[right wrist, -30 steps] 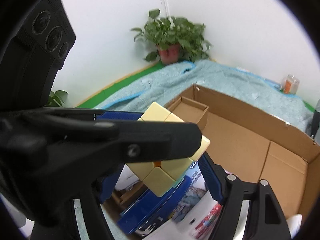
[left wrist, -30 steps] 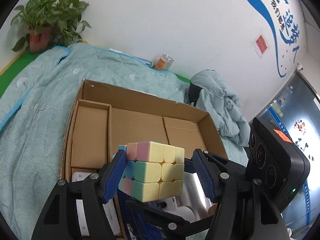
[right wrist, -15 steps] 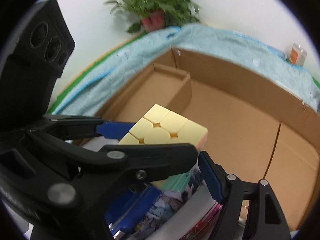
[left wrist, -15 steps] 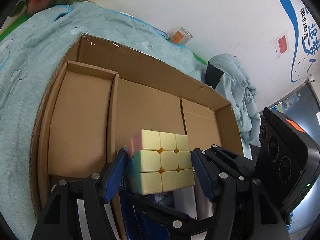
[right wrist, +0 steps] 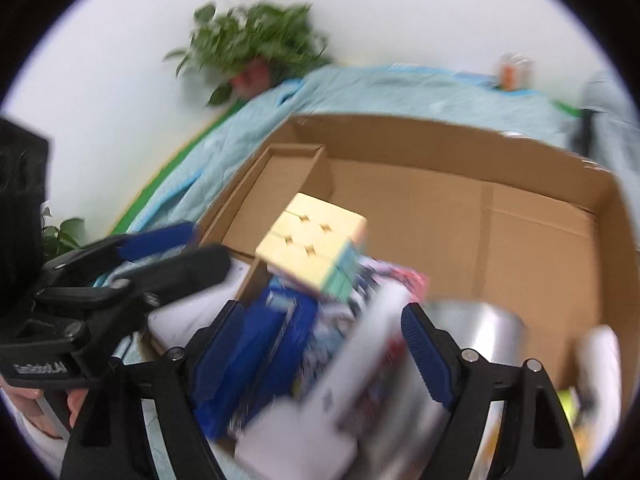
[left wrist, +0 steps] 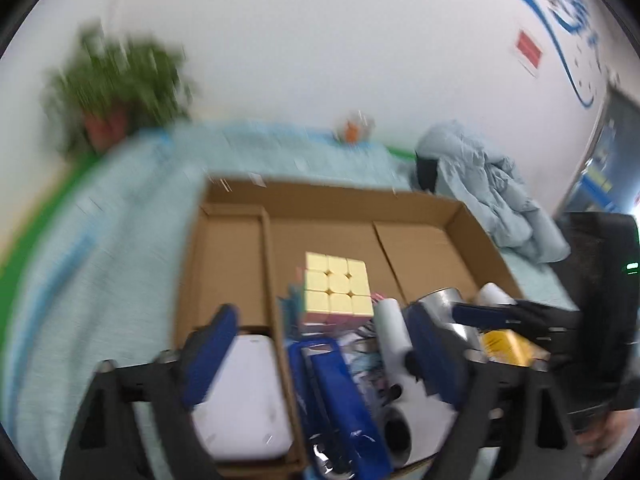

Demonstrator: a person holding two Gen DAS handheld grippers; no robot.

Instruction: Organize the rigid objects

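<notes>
Cube (left wrist: pixel 335 285) in pastel colours now sits free inside the cardboard box (left wrist: pixel 460 216), resting on the clutter of packages near the box's front; a second ago it was clamped between the blue pads of the left hand-held gripper (left wrist: pixel 320 344). That gripper's jaws have just been opening and stand wide, one finger over the white flat case (left wrist: pixel 240 392) in the box's left compartment, the other on the cube's far side, with nothing pressed between them. The cube lies just beyond their tips, touching neither pad.

The right hand-held gripper (right wrist: pixel 322 340) has also just been opening its jaws a little; they stand fairly wide above the blue package (right wrist: pixel 256 360) and a white printed carton (right wrist: pixel 360 360) at the box's near end, gripping nothing. From its view the cube lies just beyond its fingertips, beside the divider of the box's left compartment. Both views are blurred. A silver tin (right wrist: pixel 476 328) stands in the box to the cube's right. The box lies on a pale green quilt (left wrist: pixel 132 216)
</notes>
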